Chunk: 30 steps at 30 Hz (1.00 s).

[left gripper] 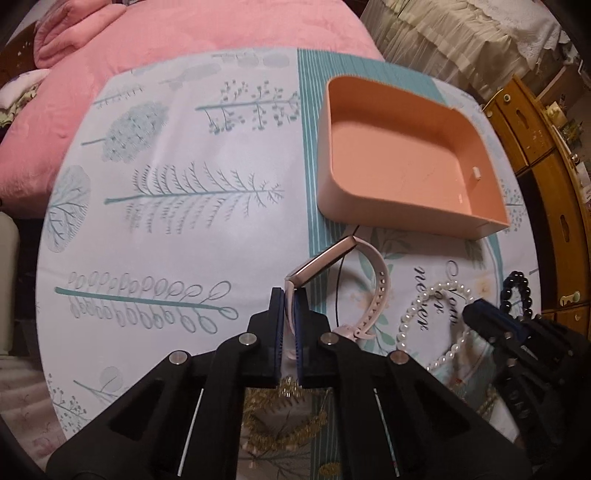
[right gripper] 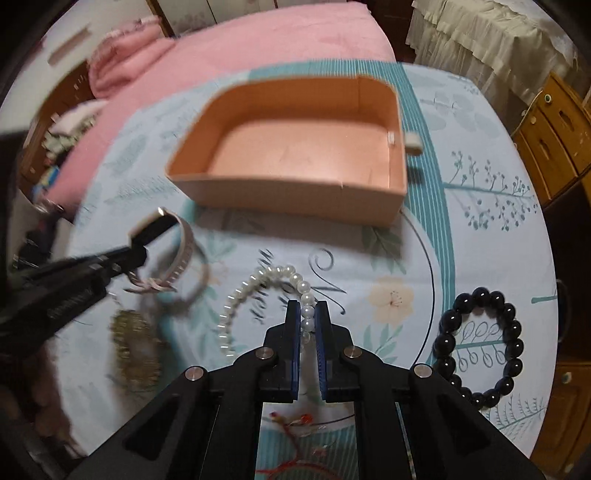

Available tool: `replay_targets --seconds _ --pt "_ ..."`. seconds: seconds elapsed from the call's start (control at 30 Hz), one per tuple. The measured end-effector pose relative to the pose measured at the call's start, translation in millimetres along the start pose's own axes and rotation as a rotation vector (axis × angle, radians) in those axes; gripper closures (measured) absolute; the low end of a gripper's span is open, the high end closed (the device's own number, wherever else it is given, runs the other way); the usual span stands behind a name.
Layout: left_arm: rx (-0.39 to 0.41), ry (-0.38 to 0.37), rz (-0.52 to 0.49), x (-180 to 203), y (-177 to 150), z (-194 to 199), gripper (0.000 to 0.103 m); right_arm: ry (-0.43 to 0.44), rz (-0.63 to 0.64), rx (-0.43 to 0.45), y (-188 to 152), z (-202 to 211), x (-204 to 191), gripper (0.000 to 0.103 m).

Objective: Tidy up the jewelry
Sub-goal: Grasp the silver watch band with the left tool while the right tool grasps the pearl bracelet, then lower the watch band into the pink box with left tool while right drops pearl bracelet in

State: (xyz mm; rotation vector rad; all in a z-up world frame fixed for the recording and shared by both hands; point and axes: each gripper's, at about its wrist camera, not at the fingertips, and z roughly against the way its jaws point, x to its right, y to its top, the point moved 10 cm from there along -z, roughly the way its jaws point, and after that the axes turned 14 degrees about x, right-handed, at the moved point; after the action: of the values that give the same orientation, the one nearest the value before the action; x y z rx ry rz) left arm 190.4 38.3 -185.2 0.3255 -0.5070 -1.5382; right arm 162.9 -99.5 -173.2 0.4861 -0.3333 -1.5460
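Observation:
My left gripper is shut on the strap of a pale pink watch, held just above the cloth; it also shows in the right wrist view. My right gripper is shut on a white pearl bracelet, which still lies on the table. An open, empty pink box stands beyond both. A black bead bracelet lies at the right. A gold chain lies at the left.
The table carries a white and teal leaf-print cloth. A red string piece lies under my right gripper. A pink bed is behind the table. Wooden drawers stand at the right.

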Motion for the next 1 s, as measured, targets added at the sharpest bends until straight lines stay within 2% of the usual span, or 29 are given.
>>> replay_targets --seconds 0.3,0.47,0.57,0.67,0.8,1.0 --pt "0.090 -0.036 -0.034 17.4 29.8 61.3 0.100 0.096 -0.036 0.139 65.5 74.7 -11.4 0.096" --pt "0.154 -0.066 -0.066 41.1 67.3 81.7 0.100 0.139 -0.067 0.202 107.0 107.5 -0.9 0.096" --pt "0.182 -0.073 -0.089 55.4 90.0 81.2 0.100 0.147 -0.077 0.234 136.3 119.3 12.0 0.096" --pt "0.189 -0.074 -0.108 68.5 107.0 69.6 0.100 0.132 -0.072 0.261 157.9 113.5 15.5 0.096" --pt "0.171 -0.061 -0.128 76.9 114.9 41.5 0.100 0.105 -0.089 0.239 171.8 87.3 24.4 0.096" --pt "0.108 -0.022 -0.146 73.7 105.9 -12.0 0.100 0.067 -0.087 0.172 164.9 36.8 28.6 0.096"
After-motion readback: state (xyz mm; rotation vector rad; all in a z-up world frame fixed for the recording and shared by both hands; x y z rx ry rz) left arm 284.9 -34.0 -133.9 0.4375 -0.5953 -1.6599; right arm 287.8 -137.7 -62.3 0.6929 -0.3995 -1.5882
